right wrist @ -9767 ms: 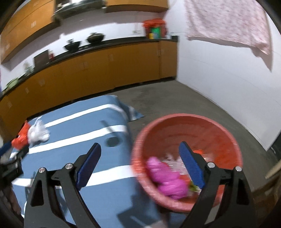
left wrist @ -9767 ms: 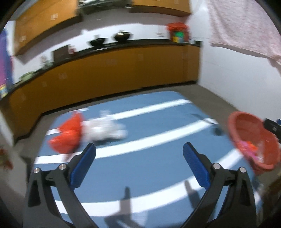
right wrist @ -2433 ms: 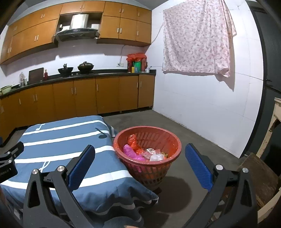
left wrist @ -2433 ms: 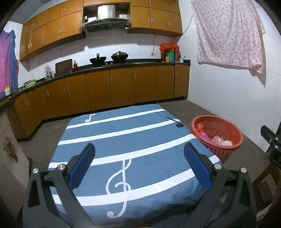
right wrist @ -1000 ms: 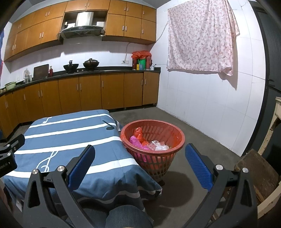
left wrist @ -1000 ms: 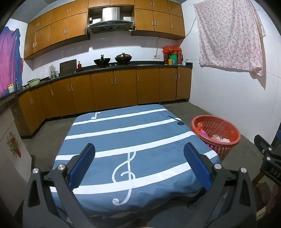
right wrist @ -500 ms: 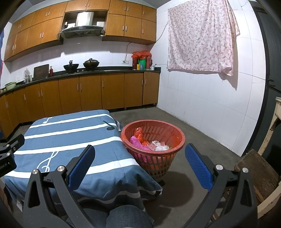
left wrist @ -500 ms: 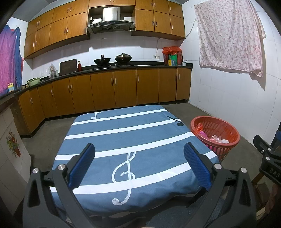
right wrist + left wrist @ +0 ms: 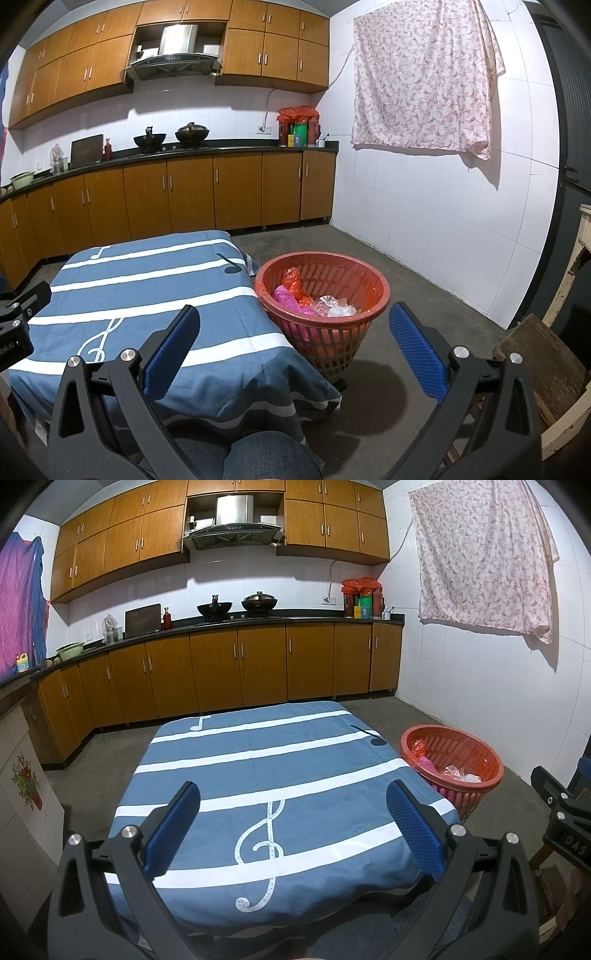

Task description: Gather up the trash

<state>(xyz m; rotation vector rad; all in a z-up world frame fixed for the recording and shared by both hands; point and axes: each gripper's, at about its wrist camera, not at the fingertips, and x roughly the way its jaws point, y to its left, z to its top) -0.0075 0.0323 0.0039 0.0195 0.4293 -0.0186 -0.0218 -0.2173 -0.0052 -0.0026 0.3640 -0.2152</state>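
Sitting on the floor at 2 o'clock in the left wrist view: red basket (image 9: 452,760), holding trash (image 9: 314,299) — pink, red and clear plastic bags heaped inside. Touching or just beside the right edge of the tabletop (image 9: 273,775), draped in a blue cloth with white stripes and music notes.

Left claw (image 9: 291,827): spread wide, blue pads (image 9: 173,827) well apart, gripping nothing, hovering over the near end of the cloth. Right claw (image 9: 291,347): equally wide apart, empty, basket at 12 o'clock between its fingers, cloth corner at 10 o'clock.

Farther out: wooden cabinets (image 9: 240,668) along the back wall at 12, two woks (image 9: 236,607) on the counter under a range hood (image 9: 232,531), floral cloth (image 9: 424,77) hanging on the white wall at 2. Person's knee (image 9: 266,458) in denim at 6 in the right wrist view; wooden stool (image 9: 535,373) at 4.
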